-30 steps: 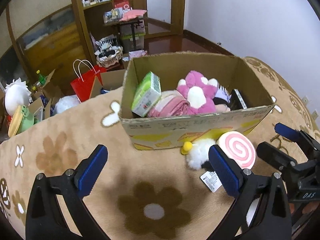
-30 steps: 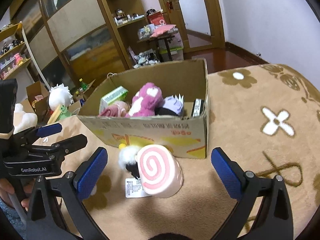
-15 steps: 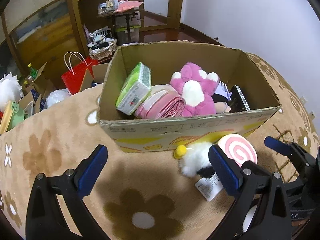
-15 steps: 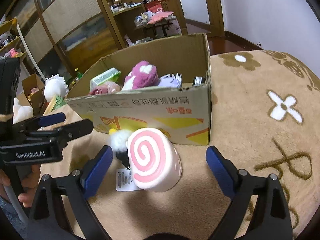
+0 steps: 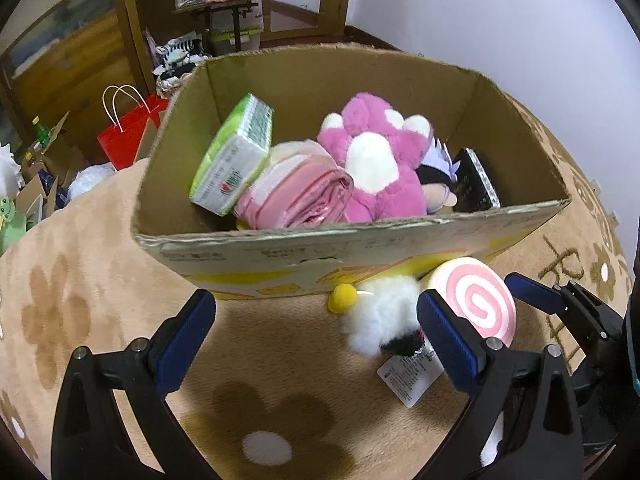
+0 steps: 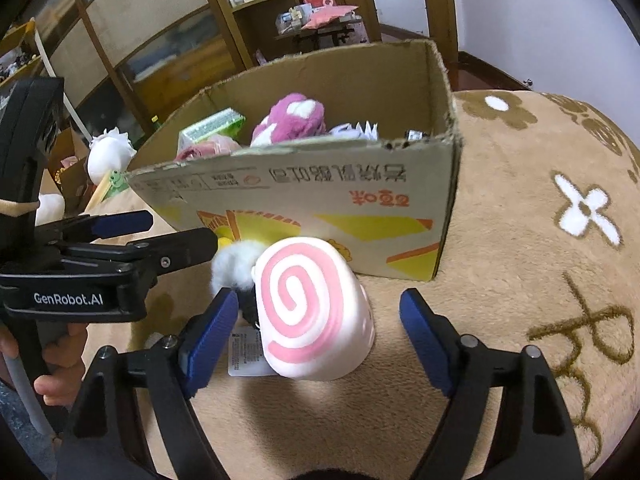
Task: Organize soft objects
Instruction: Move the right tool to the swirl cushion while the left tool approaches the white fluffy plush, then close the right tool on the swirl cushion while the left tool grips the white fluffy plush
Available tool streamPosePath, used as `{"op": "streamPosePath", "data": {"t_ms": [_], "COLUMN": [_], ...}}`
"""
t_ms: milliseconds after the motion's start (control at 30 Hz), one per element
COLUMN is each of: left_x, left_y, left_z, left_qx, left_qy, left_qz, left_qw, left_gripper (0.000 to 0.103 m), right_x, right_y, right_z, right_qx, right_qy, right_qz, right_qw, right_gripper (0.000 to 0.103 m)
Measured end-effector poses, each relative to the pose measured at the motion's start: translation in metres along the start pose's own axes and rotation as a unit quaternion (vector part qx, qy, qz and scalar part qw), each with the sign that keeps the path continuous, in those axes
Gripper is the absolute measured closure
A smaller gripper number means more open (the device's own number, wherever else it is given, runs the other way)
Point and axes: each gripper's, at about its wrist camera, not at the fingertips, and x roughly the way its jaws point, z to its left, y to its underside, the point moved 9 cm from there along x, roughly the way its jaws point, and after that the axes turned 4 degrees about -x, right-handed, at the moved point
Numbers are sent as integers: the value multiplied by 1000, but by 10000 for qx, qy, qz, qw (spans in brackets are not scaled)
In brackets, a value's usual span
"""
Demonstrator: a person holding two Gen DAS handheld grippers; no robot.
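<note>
Blue-padded, the right tongs (image 6: 314,336) are seen astride the swirl-roll plush (image 6: 310,312), and their jaws have just been closing, with the plush between them; a gap is left on the right side, and contact on the left cannot be told, so no grip is judged to be made yet. Compared with a second ago, the roll fills far more of the right wrist view, so the tongs are judged to have been brought down and in over it. The left tongs (image 5: 316,340) are held wide open with nothing between them (their right pad merely overlaps the plush in the left wrist view), and they too sit closer to the box than before.

Just beside the roll, a white fluffy toy (image 5: 380,316) with a yellow pompom and a paper tag (image 5: 412,376) lies on the brown flowered carpet (image 5: 100,292). Both rest against the front wall of the cardboard box (image 6: 328,200), outside it. Inside the box a pink paw plush (image 5: 372,164), a folded pink cloth (image 5: 300,196) and a green tissue pack (image 5: 236,156) are already gathered.

The pickup is thus judged imminent, and the lift into the box is not yet begun.
</note>
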Motion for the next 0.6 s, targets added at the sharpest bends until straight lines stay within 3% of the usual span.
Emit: {"op": "streamPosePath", "data": {"t_ms": [600], "left_x": [29], "left_y": [7], "left_z": [-1], "left_qx": [80], "left_qy": [-177], "left_qz": [303], "left_qw": [9994], "left_gripper": [3], "right_x": [23], "right_y": [12], "right_z": [-9], "right_qx": [-28], "right_qy": [192], "right_qz": [353], "right_qw": [9992], "right_gripper": [16]}}
